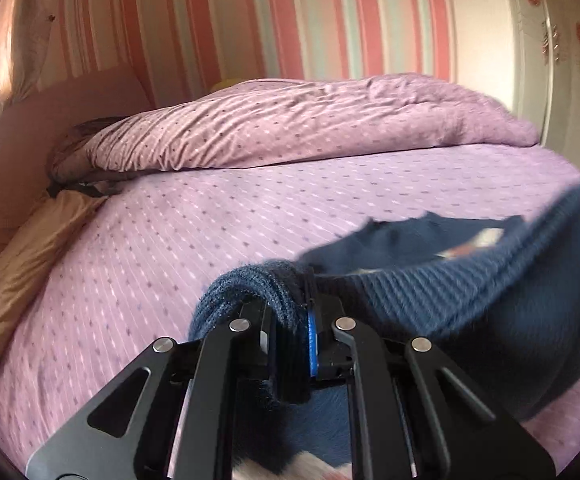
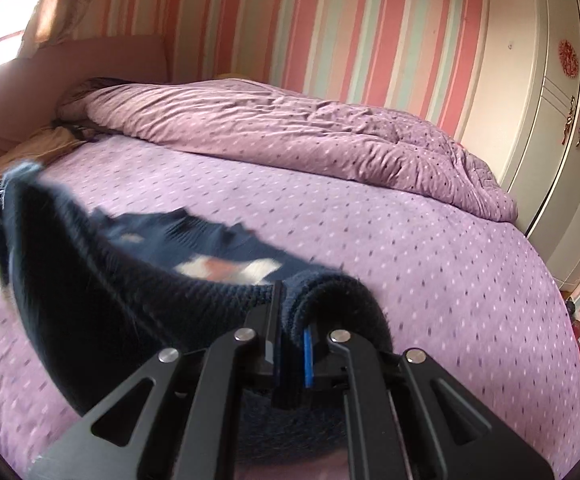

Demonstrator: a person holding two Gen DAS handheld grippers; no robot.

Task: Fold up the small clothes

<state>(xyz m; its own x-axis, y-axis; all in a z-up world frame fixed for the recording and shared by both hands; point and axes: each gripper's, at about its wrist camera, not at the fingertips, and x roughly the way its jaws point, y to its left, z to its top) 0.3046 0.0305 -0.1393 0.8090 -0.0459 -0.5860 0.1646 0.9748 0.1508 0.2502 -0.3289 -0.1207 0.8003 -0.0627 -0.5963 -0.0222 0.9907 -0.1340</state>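
The bed, spread with a lilac sheet dotted in white and purple, fills most of both views and serves as the landmark here. Behind the bed rises a wall papered in pink, cream and pale green stripes, and at the bed's far right corner stands a cream wardrobe with floral decals and gold bow handles. Along the back edge of the bed lies a bunched duvet in the same lilac print, and at the bed's left side a tan pillow leans against a pink headboard. Above the front half of the bed hangs a small navy knit sweater with a white and orange patch on it; it is lifted off the sheet and stretched between the 2 grippers, its middle sagging and blurred. The left gripper has its jaws pressed together on 1 ribbed edge of the sweater, the knit bunching over the left finger. The right gripper is likewise clamped on the opposite edge, with a roll of dark knit curling over its right finger above the bed.
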